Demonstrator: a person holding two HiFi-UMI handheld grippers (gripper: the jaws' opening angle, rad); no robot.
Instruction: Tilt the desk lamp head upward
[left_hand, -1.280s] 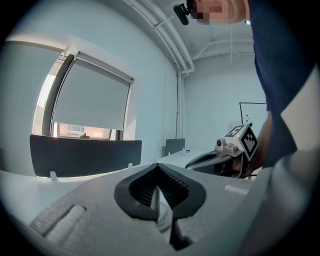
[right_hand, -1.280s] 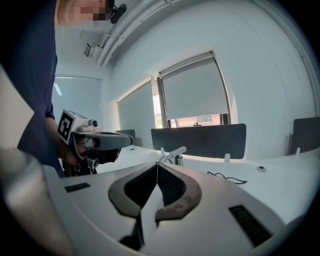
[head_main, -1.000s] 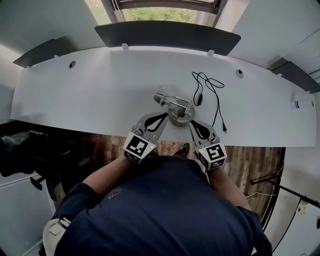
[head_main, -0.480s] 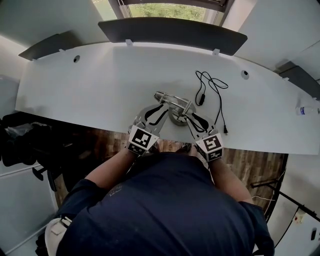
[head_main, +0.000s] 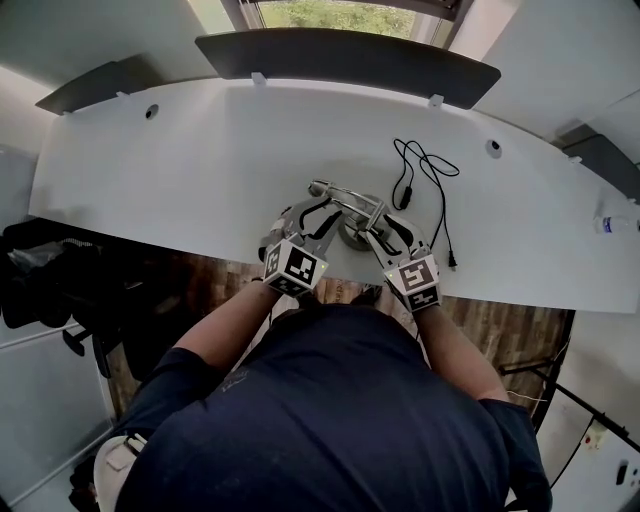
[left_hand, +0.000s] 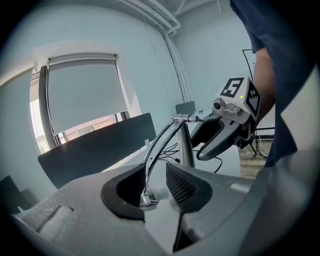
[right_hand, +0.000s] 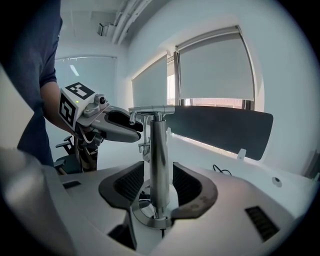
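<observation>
A chrome desk lamp (head_main: 352, 212) stands near the white desk's front edge, its curved arm reaching left. My left gripper (left_hand: 150, 186) has the lamp's curved arm (left_hand: 159, 142) between its pads, near the small head end (left_hand: 145, 200). Its jaws have just been opening and stand apart, not pressing. My right gripper (right_hand: 157, 184) straddles the upright post (right_hand: 159, 165) above the round base (right_hand: 152, 218), with a gap on each side. Its jaws have also just been opening. In the head view the left gripper (head_main: 303, 222) and right gripper (head_main: 388, 232) flank the lamp.
The lamp's black cable (head_main: 422, 172) with an inline switch loops behind it on the desk (head_main: 190, 170). A dark screen panel (head_main: 350, 55) runs along the far edge below a window. A small bottle (head_main: 610, 225) lies far right. A person's torso fills the foreground.
Both grippers moved forward and down onto the lamp. Their jaws went from shut to open, the left now round the curved arm, the right round the post.
</observation>
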